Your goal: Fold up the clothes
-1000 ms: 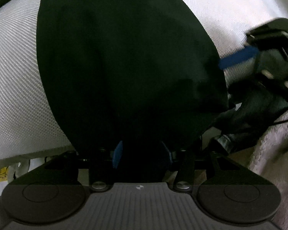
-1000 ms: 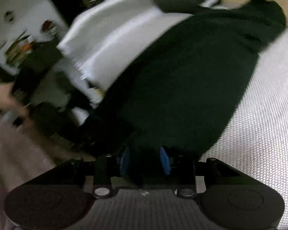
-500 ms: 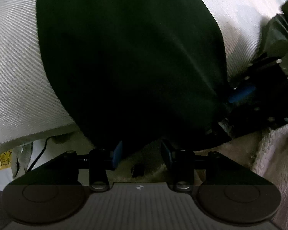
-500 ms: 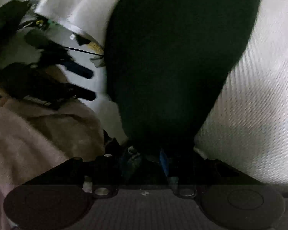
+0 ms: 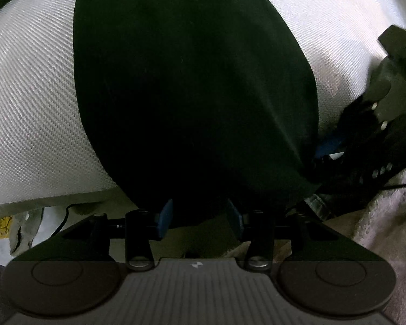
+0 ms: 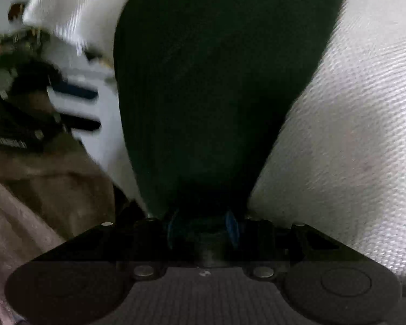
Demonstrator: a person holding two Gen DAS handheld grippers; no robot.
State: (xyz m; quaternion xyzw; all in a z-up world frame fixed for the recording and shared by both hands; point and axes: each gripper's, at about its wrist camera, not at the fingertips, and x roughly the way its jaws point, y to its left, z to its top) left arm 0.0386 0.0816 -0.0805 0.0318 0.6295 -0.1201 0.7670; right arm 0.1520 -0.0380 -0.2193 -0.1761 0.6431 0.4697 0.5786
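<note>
left jaws: the left gripper (image 5: 199,218) has its blue pads set partway apart, with the near hem of the dark green, soft knit garment (image 5: 192,89) bunched between them. Reads as clenched on that hem; cloth fills the gap.
right jaws: the right gripper (image 6: 201,227) shows the same picture in its own view. The garment (image 6: 219,86) narrows to a pinch right at the pads, so it's grasping the other end of the same hem. That view is blurred, so the contact is less crisp.
why both: one grip per corner keeps the edge taut and straight; my read is they carry it over as a fold line.
garment: spreads away from both jaws, lying flat on the white woven-textured cover (image 5: 32,113). Near edge hangs off the cover's front edge, lifted by the two grips.
surface: can't tell if the cover sits on a bed or a worktop.
beside: pinkish-beige fleecy fabric (image 5: 387,216) near the right-hand gripper's body, probably the person's clothing or a blanket.
step: hem pinched, fold not yet laid.
risk: slack between grips would skew the crease.
</note>
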